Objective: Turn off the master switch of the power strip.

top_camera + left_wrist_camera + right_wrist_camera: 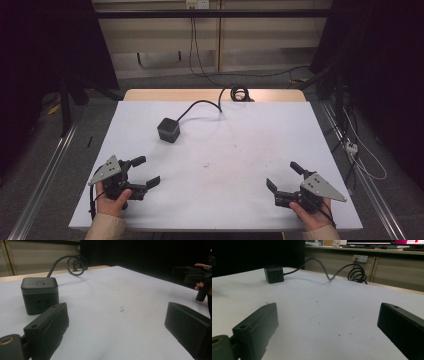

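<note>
While both our hands rest near the front edge of the white counter, nothing is gripped. Our left claw has its jaws spread wide with only bare counter between them, and our right claw is equally agape and empty.

We take the black cube power strip as our landmark. It sits upright on the counter, toward the far left part of the surface. Our left claw lies nearer to us than the cube and a little to its left, apart from it; in the left gripper view the cube stands just beyond the left jaw, not touching it. Our right claw is well apart from the cube, off to its right and closer to us.

On the cube's top face we see a small button with a faint line of print above it, too small to read. Socket slots show on its side face. In the right gripper view the cube appears far off.

From the cube a dark cable runs away from us and ends in a coil at the counter's far edge. A wall outlet plate sits on the wall behind that coil.
</note>
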The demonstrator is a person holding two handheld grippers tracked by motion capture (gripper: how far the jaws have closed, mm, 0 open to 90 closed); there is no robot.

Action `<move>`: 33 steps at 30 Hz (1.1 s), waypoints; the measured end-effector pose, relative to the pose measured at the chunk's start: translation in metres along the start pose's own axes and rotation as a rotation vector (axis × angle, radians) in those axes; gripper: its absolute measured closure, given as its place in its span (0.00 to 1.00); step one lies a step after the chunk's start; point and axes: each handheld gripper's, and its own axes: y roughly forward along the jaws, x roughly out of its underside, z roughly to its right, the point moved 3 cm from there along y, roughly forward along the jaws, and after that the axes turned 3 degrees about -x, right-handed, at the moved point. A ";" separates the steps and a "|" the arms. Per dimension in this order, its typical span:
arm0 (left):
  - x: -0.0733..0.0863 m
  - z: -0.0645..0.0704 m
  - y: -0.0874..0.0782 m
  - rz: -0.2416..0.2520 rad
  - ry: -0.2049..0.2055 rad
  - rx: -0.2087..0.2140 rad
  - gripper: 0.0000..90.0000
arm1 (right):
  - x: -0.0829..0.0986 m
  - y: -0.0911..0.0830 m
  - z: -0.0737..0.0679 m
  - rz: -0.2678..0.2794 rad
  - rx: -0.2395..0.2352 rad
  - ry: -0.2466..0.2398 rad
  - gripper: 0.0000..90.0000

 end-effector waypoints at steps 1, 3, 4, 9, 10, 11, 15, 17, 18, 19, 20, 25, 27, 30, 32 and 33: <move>0.000 0.000 0.000 -0.001 0.000 0.000 0.06 | 0.000 0.000 0.000 -0.001 -0.001 -0.006 0.03; 0.000 0.000 0.001 -0.001 0.000 0.001 0.05 | 0.000 0.000 0.000 0.001 -0.002 -0.005 0.03; 0.000 0.000 0.001 -0.001 0.003 0.002 0.06 | 0.000 -0.001 0.000 0.003 -0.003 -0.004 0.03; -0.001 0.000 0.004 -0.002 -0.001 0.003 0.05 | 0.000 -0.002 0.000 0.004 0.003 -0.007 0.03; -0.001 0.000 0.004 -0.005 0.000 0.003 0.05 | 0.000 -0.002 0.000 0.003 0.003 -0.005 0.03; -0.001 0.000 0.005 -0.006 -0.001 0.007 0.06 | 0.000 -0.002 0.001 0.003 0.002 -0.007 0.03; -0.003 0.001 0.009 -0.007 0.001 0.013 0.05 | -0.001 -0.003 0.002 0.005 0.005 -0.004 0.03; -0.004 0.000 0.011 -0.014 0.002 0.008 0.05 | -0.001 -0.002 0.002 0.004 0.002 -0.005 0.03; -0.004 0.000 0.012 -0.013 -0.006 0.006 0.05 | -0.001 -0.002 0.001 0.004 -0.001 -0.007 0.03; -0.004 -0.001 0.013 -0.008 -0.010 0.004 0.05 | 0.000 -0.002 0.001 0.002 -0.003 -0.007 0.03; -0.005 -0.002 0.013 -0.010 -0.011 0.002 0.05 | 0.000 -0.001 0.001 0.001 -0.006 -0.006 0.03; -0.008 -0.006 0.018 -0.013 -0.019 -0.020 0.05 | -0.002 -0.001 0.000 0.008 -0.013 -0.005 0.04; -0.008 -0.006 0.020 -0.020 -0.012 -0.023 0.05 | -0.002 -0.001 0.000 0.009 -0.015 -0.006 0.04; -0.010 -0.008 0.022 -0.022 -0.009 -0.031 0.05 | -0.002 0.000 0.000 0.010 -0.017 -0.008 0.04; -0.012 -0.010 0.023 -0.022 -0.016 -0.041 0.05 | -0.002 0.001 0.000 0.011 -0.023 -0.008 0.04; -0.013 -0.011 0.025 -0.023 -0.018 -0.049 0.05 | -0.002 0.001 0.000 0.010 -0.021 -0.007 0.04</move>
